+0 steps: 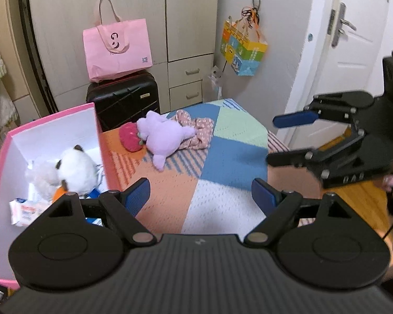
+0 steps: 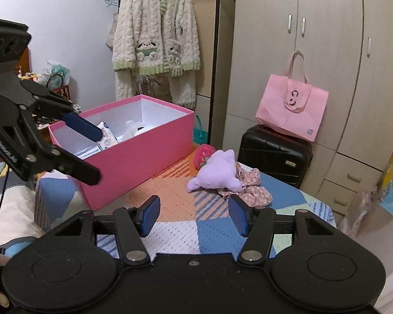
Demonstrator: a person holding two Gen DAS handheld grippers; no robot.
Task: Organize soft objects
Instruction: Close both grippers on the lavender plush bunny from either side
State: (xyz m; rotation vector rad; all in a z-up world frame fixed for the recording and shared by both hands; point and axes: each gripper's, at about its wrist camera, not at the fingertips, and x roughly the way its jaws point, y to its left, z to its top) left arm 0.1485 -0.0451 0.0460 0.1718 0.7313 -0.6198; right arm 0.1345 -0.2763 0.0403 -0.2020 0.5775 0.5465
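Observation:
A purple plush [image 1: 165, 136] [image 2: 217, 172] lies on the patchwork bed cover, beside a red strawberry plush [image 1: 129, 137] [image 2: 203, 154] and a crumpled floral cloth [image 1: 199, 130] [image 2: 251, 185]. A pink box [image 1: 49, 120] [image 2: 133, 157] stands on the bed and holds a white plush [image 1: 76, 170] [image 2: 136, 127] and tissue packs [image 1: 23, 210] [image 2: 106, 136]. My left gripper [image 1: 200, 196] [image 2: 97, 154] is open and empty, just right of the box. My right gripper [image 2: 194, 216] [image 1: 271, 140] is open and empty, short of the purple plush.
A black suitcase [image 1: 123, 102] [image 2: 275, 154] with a pink tote bag [image 1: 118, 49] [image 2: 292, 107] on top stands past the bed, before beige wardrobes [image 2: 314, 39]. A colourful bag [image 1: 243, 47] hangs on the wall. A white door [image 1: 348, 52] is at the right. A fluffy robe [image 2: 154, 39] hangs behind the box.

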